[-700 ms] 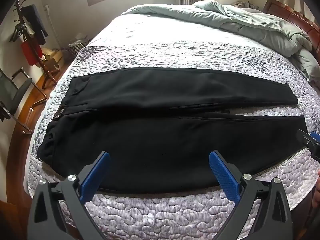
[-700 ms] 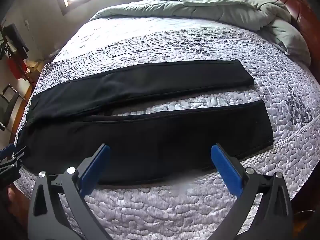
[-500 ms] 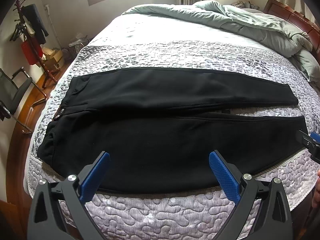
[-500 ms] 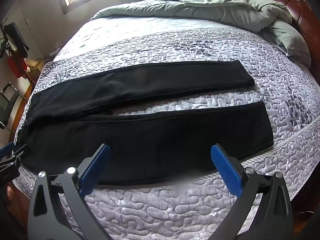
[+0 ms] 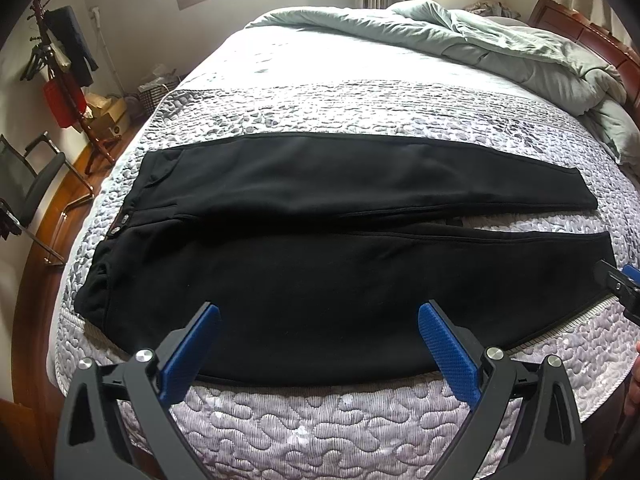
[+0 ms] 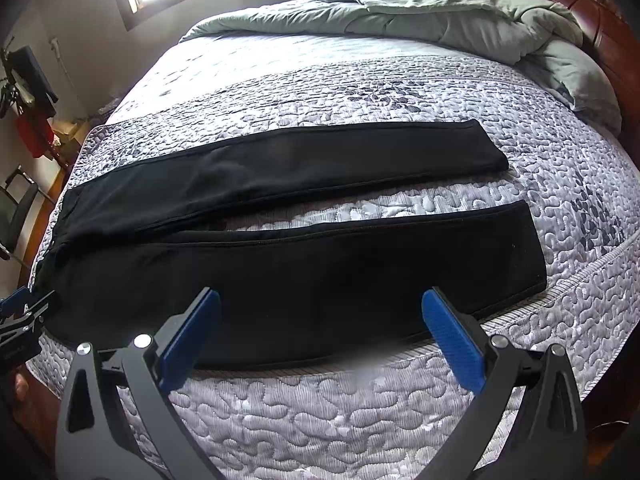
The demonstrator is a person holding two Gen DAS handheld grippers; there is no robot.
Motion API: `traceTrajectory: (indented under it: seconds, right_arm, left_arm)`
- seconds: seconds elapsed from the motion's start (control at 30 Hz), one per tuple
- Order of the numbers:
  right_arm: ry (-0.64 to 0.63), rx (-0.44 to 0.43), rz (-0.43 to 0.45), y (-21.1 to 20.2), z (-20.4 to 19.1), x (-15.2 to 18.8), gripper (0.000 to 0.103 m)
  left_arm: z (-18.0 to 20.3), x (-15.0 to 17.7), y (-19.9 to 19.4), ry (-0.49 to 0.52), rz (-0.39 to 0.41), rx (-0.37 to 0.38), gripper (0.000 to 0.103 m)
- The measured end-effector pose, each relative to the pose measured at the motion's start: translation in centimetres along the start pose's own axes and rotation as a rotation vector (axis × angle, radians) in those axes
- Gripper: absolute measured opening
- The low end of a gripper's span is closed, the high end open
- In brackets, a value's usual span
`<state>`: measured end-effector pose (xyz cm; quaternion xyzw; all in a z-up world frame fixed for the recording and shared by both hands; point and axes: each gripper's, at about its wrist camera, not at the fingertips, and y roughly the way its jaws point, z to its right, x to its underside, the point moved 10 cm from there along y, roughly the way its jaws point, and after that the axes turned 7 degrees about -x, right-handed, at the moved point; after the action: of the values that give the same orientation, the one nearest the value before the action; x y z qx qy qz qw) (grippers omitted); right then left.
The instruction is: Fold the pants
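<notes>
Nothing has shifted: your left gripper (image 5: pixel 319 344) and right gripper (image 6: pixel 321 340) stay spread, empty, short of the unfolded pants (image 5: pixel 320 280) ahead.

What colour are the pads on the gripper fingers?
Blue, on black frames; the left gripper's pads show best in the left wrist view.

Black pants (image 6: pixel 304 276) were laid flat across a quilted bed (image 6: pixel 360 420), waist to the left, legs spread apart toward the right. The right gripper (image 6: pixel 320 320) was held wide open above the near leg's edge. The left gripper (image 6: pixel 20 316) was seen beside the waist. A green duvet (image 6: pixel 440 20) was bunched at the far side.
</notes>
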<state>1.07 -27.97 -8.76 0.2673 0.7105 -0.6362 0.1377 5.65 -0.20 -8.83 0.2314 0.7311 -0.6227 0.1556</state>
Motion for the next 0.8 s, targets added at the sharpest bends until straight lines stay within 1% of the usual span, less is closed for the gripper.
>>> traceTrajectory:
  seconds: [0.3,0.6,0.73,0.8]
  right_arm:
    - [0.000,0.000,-0.007,0.3,0.0,0.1,0.100]
    - [-0.002,-0.002,-0.016,0.7,0.0,0.4,0.100]
    - [0.000,-0.004,-0.021,1.0,0.2,0.5,0.100]
    - [-0.007,-0.007,-0.024,1.2,0.3,0.4,0.100]
  left_arm:
    - [-0.4,0.2,0.1,-0.013,-0.005,0.016,0.099]
    - [-0.7,0.6,0.4,-0.008,-0.010,0.011,0.099]
    - [-0.4,0.9,0.7,-0.017,-0.033,0.032,0.099]
    - [0.1,1.0,0.8,-0.029,-0.058,0.063,0.099]
